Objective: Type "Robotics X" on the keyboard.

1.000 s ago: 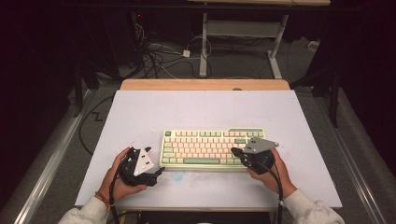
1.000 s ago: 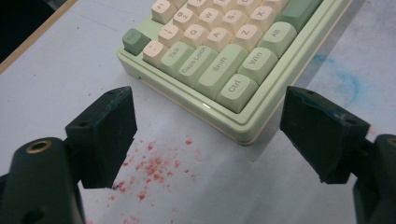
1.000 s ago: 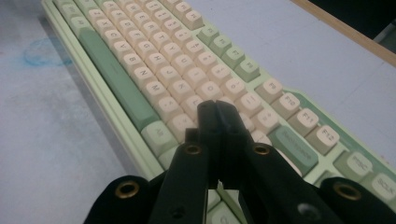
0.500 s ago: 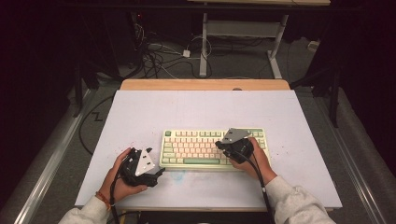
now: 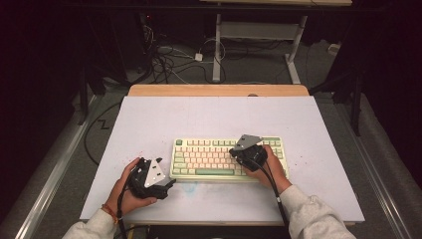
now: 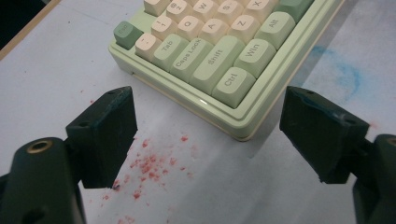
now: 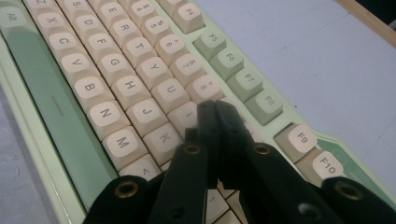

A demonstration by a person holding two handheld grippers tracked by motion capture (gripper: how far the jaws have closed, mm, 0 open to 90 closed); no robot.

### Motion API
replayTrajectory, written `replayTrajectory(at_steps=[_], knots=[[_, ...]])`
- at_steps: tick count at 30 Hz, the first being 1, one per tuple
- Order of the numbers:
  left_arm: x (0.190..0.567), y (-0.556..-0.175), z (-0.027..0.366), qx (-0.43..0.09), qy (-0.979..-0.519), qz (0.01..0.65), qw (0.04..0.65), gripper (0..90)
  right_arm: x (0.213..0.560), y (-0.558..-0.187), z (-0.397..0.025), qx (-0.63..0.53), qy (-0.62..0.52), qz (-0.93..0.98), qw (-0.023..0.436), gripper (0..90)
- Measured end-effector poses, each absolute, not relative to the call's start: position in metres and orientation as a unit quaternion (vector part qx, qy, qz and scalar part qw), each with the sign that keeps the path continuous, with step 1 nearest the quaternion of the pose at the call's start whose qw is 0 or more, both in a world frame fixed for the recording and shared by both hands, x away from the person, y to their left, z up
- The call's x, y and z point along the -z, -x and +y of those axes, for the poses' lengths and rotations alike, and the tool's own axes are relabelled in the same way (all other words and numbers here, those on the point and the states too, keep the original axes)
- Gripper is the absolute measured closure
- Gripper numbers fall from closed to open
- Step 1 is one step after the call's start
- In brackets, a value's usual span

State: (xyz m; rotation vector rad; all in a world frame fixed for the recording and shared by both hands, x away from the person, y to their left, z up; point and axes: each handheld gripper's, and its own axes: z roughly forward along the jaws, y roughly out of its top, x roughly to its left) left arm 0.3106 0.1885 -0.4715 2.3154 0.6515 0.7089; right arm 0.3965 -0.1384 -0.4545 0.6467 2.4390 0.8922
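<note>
A pale green keyboard (image 5: 206, 158) with cream and green keys lies at the near middle of the white table top (image 5: 219, 117). My left gripper (image 5: 168, 185) rests on the table just off the keyboard's near left corner. Its jaws stand wide open, with the Ctrl corner of the keyboard (image 6: 224, 56) just ahead of the left gripper (image 6: 208, 107). Over the right half of the keys my right gripper (image 5: 234, 152) is shut with nothing in it. The tips of the right gripper (image 7: 215, 109) point down at the keyboard (image 7: 112, 74) near the I and 9 keys. Whether they touch a key I cannot tell.
Red specks (image 6: 149, 165) and a blue smudge (image 6: 348, 77) mark the table near the left gripper. A wooden strip (image 5: 219, 90) runs along the far edge. Beyond it, cables (image 5: 169, 59) and a desk frame's legs (image 5: 217, 45) stand on the floor.
My right gripper has moved left and forward from the keyboard's right end to above the right half of the keys. The left gripper has stayed in place.
</note>
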Motion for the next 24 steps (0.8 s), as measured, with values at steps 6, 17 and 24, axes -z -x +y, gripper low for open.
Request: replayTrajectory(at_steps=[6, 17, 24], knots=[[0.472, -0.311, 0.188, -0.268, -0.878, 0.246, 0.31, 17.9, 0.456, -0.397, -0.137, -0.313, -0.238, 0.891, 0.226, 89.6], [0.473, -0.311, 0.188, -0.268, -0.881, 0.245, 0.303, 17.9, 0.448, -0.392, -0.141, -0.343, -0.237, 0.879, 0.231, 88.4], [0.473, -0.311, 0.188, -0.267, -0.881, 0.246, 0.303, 17.8, 0.44, -0.385, -0.147, -0.382, -0.238, 0.861, 0.24, 79.6]])
